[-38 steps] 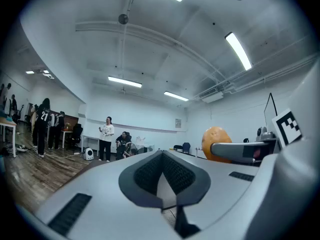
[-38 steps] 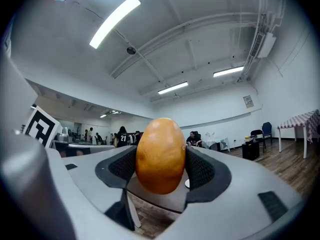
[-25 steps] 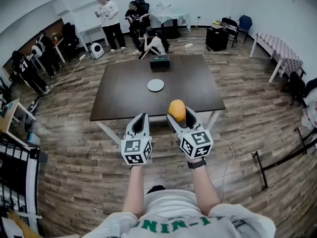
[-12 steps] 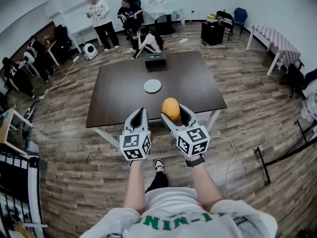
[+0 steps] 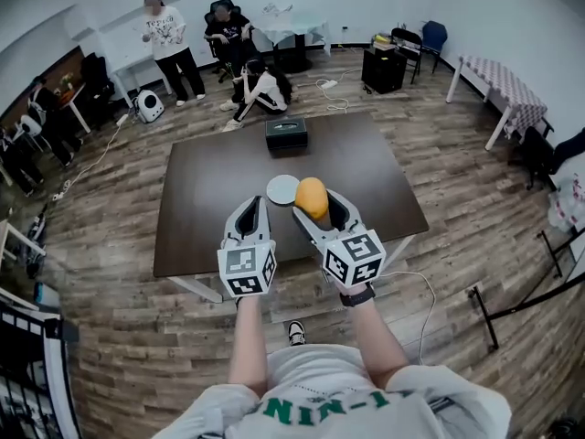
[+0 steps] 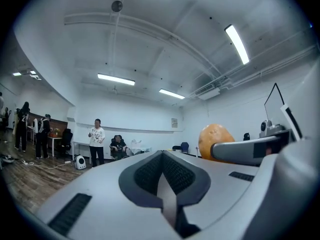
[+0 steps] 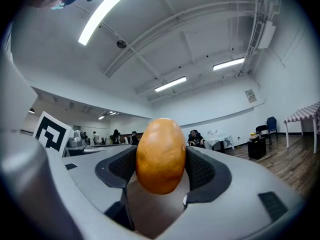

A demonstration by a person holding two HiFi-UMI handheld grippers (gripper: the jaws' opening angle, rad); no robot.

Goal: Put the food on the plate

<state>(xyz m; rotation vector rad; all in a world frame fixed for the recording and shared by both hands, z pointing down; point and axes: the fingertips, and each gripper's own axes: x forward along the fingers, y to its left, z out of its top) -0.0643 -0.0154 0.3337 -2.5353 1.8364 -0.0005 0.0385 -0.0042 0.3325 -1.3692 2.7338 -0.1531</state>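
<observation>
Here's the dark counter, wide and nearly bare, filling the middle of the head view. Over its near half ride the two tools, side by side. The left hand-held gripper has its jaws pressed right together with nothing between them; it's a spectator for now. The right hand-held gripper is doing the work, its jaws standing fairly wide and clamped on the load, one ribbed pad on each flank.

At the far edge sits a black box, well clear of the action. Nearer in lies the plate, small, round, white, nothing on it.

And the prize: the food, a smooth orange-yellow oval, held upright between the right pads. From above it shows just beside the plate's right edge, and I'd say it's up in the air, not yet over the dish.

So this looks like the carry, late on: pickup done, placement to come. The next move calls for a short shift to the left to centre over the plate, then a lowering until the oval meets the dish, then spreading the jaws. One caution: it's rounded, so it may roll if let go from too high.
</observation>
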